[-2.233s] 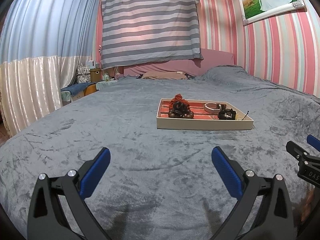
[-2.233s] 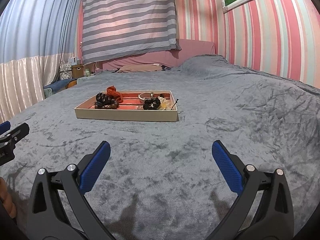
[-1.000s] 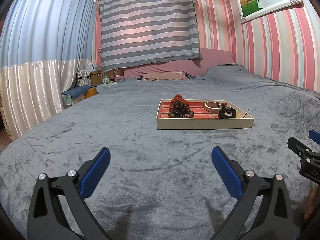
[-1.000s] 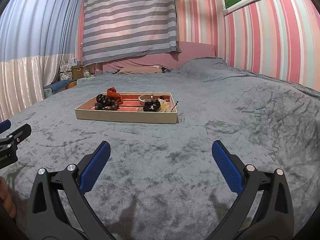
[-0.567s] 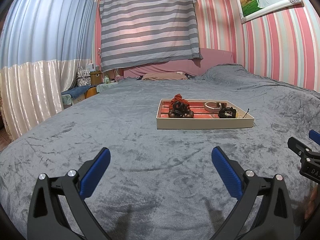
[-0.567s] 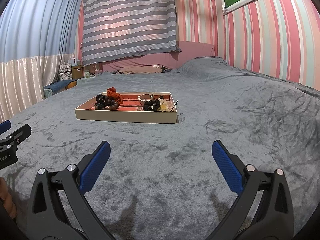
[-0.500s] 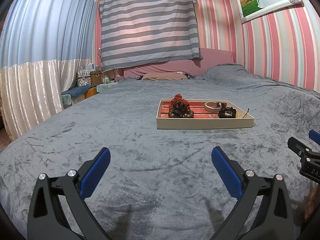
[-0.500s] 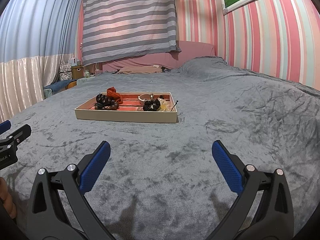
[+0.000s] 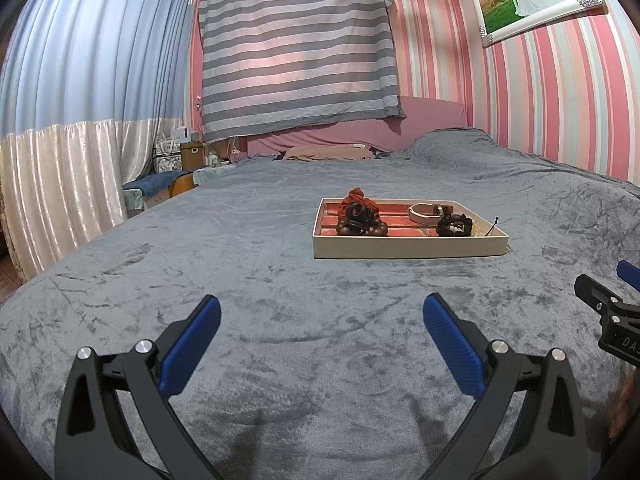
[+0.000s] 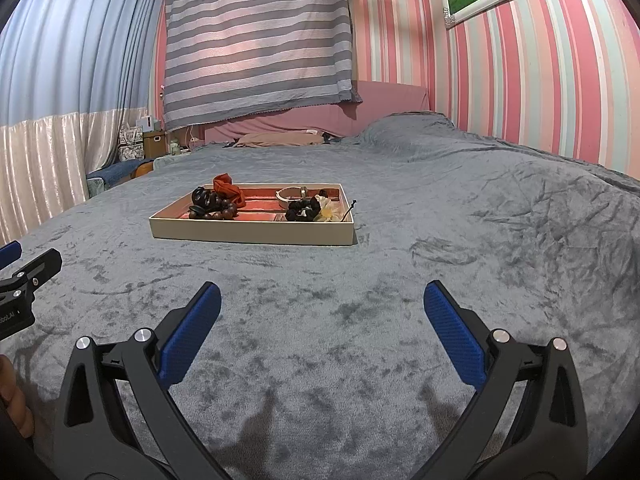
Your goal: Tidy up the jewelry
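A shallow cream tray point(image 9: 408, 246) with a pink lining lies on the grey bed cover; it also shows in the right wrist view point(image 10: 252, 234). It holds a red scrunchie point(image 9: 356, 200), a brown bead bracelet point(image 9: 362, 227), a pale bangle point(image 9: 425, 213) and black scrunchies point(image 9: 454, 225). A cream flower clip point(image 10: 327, 208) lies at its right end. My left gripper point(image 9: 320, 334) is open and empty, low over the cover, well short of the tray. My right gripper point(image 10: 320, 320) is open and empty beside it.
The grey plush cover point(image 9: 240, 280) spreads wide around the tray. A pink headboard point(image 9: 360, 132) and a pillow point(image 9: 328, 153) lie at the far end. Curtains point(image 9: 60, 120) and a cluttered bedside stand point(image 9: 176, 160) are to the left. A striped wall point(image 10: 540, 80) is to the right.
Both grippers have stayed open and nearly still. The views tilted very slightly over the first second, then held steady.
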Demonstrator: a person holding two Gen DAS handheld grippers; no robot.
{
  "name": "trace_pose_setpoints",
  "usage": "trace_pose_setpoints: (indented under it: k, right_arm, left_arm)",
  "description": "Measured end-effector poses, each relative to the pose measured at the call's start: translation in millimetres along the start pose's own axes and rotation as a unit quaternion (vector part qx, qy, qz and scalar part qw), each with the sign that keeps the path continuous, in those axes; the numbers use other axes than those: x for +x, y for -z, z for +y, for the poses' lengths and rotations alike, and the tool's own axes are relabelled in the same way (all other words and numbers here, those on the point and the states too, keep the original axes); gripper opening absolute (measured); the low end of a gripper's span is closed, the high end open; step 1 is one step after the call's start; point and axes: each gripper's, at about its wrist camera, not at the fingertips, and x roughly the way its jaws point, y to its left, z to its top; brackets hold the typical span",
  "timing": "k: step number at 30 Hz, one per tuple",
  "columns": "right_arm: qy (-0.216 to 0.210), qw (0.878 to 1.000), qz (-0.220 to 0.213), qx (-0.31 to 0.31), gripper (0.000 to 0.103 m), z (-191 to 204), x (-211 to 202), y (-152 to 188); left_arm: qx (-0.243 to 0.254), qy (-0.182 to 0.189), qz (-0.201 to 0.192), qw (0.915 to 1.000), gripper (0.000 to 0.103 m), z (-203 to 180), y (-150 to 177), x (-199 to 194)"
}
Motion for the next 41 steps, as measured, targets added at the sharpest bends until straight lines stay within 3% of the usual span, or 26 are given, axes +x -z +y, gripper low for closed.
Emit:
trace_pose_setpoints:
  k: [41]
  right_arm:
    - [0.0,1.0,0.001,0.001,0.099,-0.4,0.6,0.0]
  left_arm:
    - [-0.002,0.004,0.004,1.0,0.099,0.6,2.3,1.2]
